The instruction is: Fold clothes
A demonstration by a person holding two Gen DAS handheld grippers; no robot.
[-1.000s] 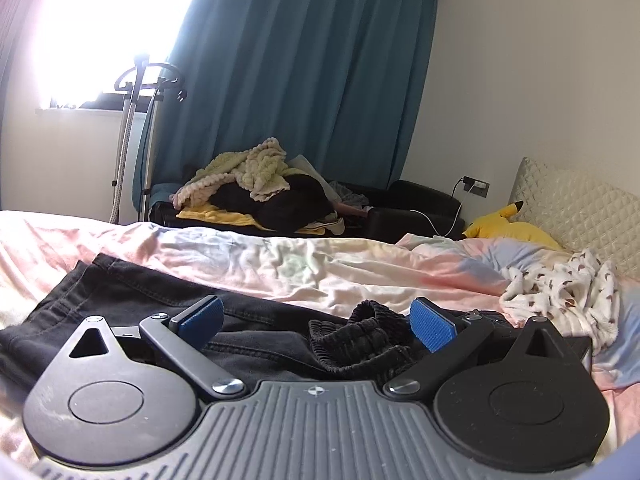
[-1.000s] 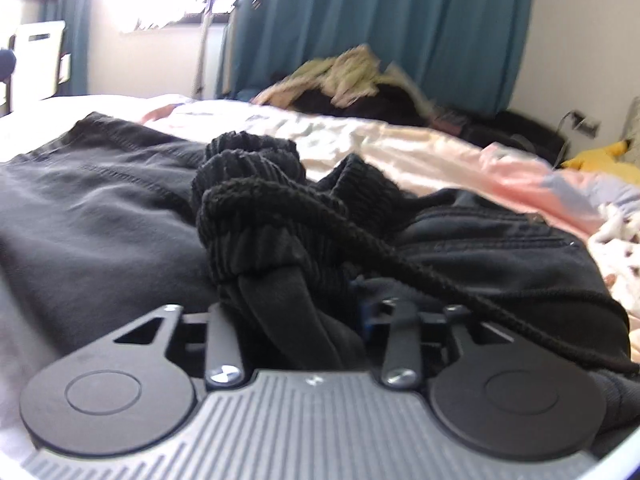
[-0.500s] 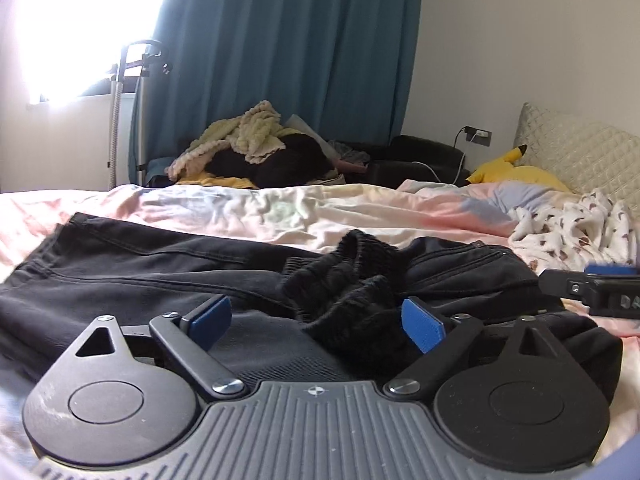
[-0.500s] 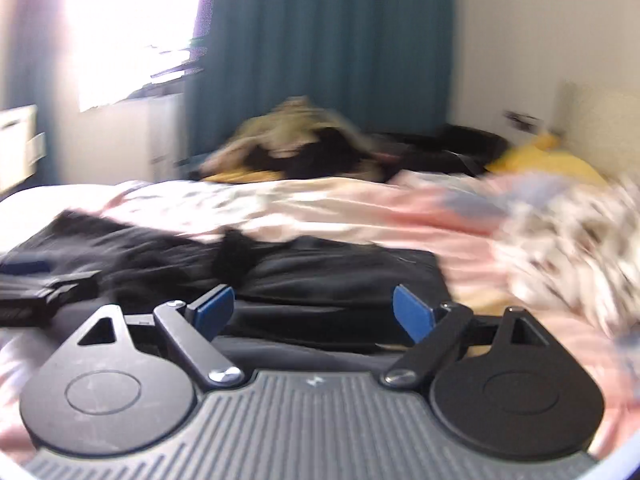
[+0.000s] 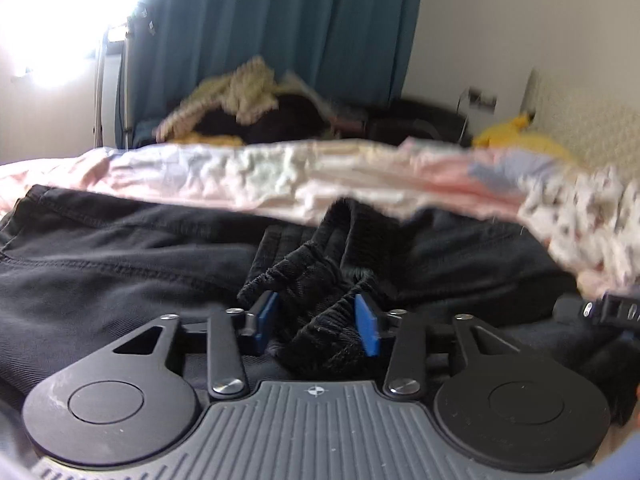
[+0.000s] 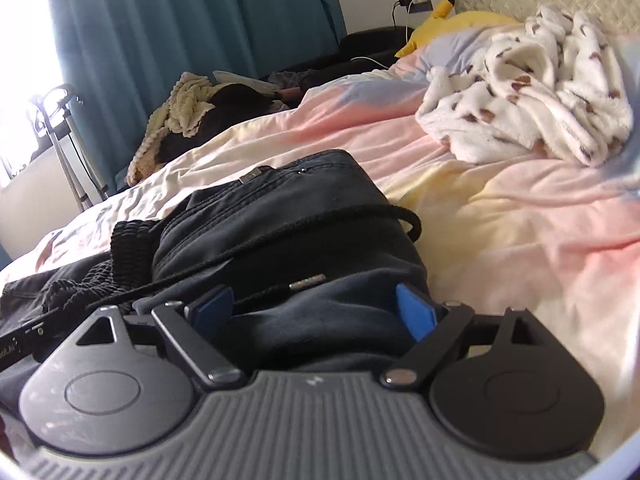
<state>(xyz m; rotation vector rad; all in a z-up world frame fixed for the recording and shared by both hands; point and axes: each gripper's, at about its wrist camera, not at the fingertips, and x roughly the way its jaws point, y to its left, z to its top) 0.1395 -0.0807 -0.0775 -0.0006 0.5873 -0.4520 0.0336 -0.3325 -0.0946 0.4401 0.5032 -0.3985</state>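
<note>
Left wrist view: the left gripper (image 5: pixel 316 322) sits low on the bed, its blue pads drawn in partway around the ribbed waistband (image 5: pixel 310 280) of the black trousers (image 5: pixel 120 256). The bunched knit fills the gap between the pads and seems to touch both, so I judge this a closing grip on the waistband, though the blur leaves it unclear how firmly the cloth is pinched. The trousers spread ahead and away to the left of this gripper, flat on the pastel bedsheet (image 5: pixel 248 172). Part of the right gripper (image 5: pixel 612 312) shows at the far right edge, just beside the dark cloth.

Right wrist view: the right gripper (image 6: pixel 314 312) has its jaws spread wide and holds nothing; a fold of the trousers lies between the pads, and whether either pad touches it cannot be told. A drawstring (image 6: pixel 280 236) trails across the humped cloth straight ahead, its metal tip near the left pad. A white spotted fleece (image 6: pixel 532 92) lies crumpled well ahead to the right, apart from the trousers.

As a judgement, folding is at an early stage: the trousers are laid out but rumpled at the waist, with no neat fold visible, and the fleece looks untouched.
</note>
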